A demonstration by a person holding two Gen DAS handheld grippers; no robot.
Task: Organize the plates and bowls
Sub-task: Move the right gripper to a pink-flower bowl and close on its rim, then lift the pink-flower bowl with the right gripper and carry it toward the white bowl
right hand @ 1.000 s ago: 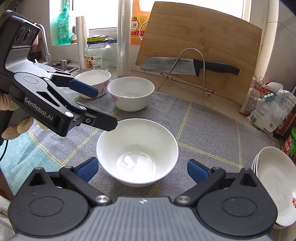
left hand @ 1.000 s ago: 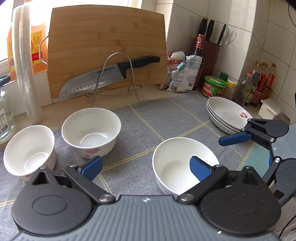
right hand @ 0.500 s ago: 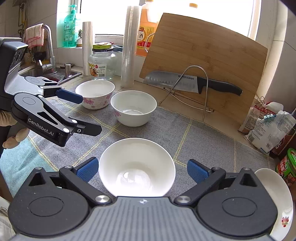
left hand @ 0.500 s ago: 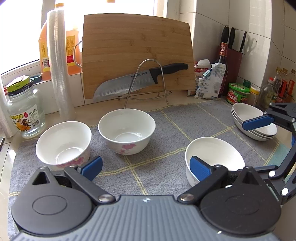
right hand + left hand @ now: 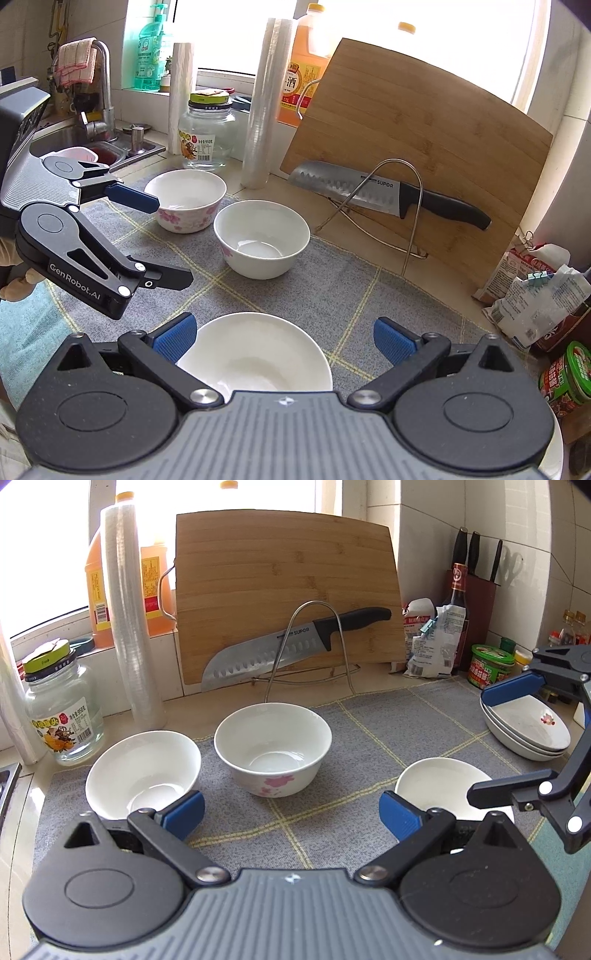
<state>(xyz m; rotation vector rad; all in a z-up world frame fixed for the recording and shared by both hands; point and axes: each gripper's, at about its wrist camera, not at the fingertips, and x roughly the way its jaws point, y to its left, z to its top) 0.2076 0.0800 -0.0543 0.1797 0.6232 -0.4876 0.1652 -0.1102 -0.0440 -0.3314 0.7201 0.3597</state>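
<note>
White bowls are counted as three on the grey checked mat (image 5: pixel 332 738): a plain bowl (image 5: pixel 255 354) nearest the right gripper (image 5: pixel 282 336), a middle bowl (image 5: pixel 272 749) and a far-left bowl (image 5: pixel 144 771), both flower-printed. Three plates (image 5: pixel 524 731) are stacked at the mat's right edge. Both the left gripper (image 5: pixel 291 810) and the right are held wide apart, gripping nothing. One knife (image 5: pixel 295 646) is rested against a bamboo board (image 5: pixel 284 572) on the tiled kitchen counter.
</note>
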